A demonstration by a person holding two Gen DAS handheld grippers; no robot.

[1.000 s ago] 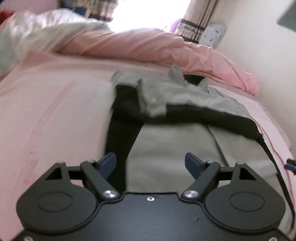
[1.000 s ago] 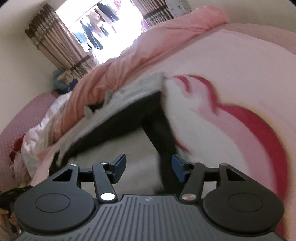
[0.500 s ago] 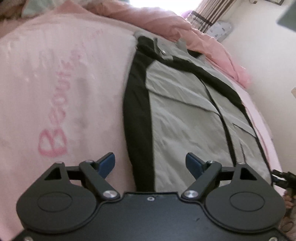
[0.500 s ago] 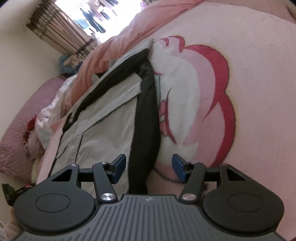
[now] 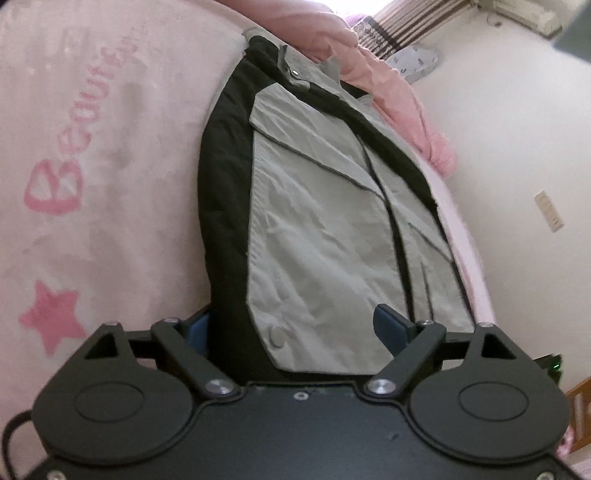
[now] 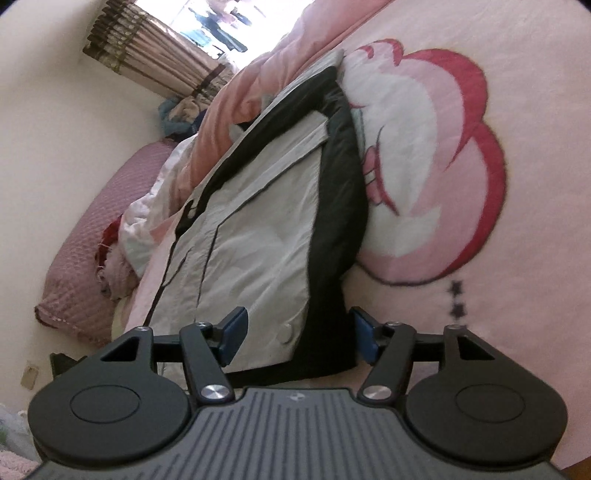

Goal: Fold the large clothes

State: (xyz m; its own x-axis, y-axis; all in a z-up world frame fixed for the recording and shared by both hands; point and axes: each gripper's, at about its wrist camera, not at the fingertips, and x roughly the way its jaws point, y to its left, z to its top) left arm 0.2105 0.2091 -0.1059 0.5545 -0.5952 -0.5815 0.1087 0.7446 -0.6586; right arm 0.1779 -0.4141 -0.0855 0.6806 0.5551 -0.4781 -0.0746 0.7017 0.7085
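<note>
A grey and black jacket [image 5: 317, 221] lies flat on the pink blanket [image 5: 92, 147], collar at the far end. My left gripper [image 5: 295, 328] is open, its fingers either side of the jacket's near hem corner, and the black side panel hides part of the left pad. In the right wrist view the same jacket [image 6: 258, 240] lies lengthwise. My right gripper [image 6: 297, 336] is open and straddles the near hem, with one pad over the grey panel and one past the black edge. Neither gripper pinches the cloth.
A pink duvet [image 5: 332, 33] is bunched at the far end of the bed. A white wall [image 5: 517, 147] runs close along the jacket's side. A purple quilted pillow [image 6: 92, 240] and crumpled clothes [image 6: 122, 258] lie beside the bed. Striped curtains [image 6: 147, 59] frame a bright window.
Both grippers have come down and in to the jacket's near hem, which now lies between their open fingers. The jacket now lies flat and stretched out rather than bunched.
</note>
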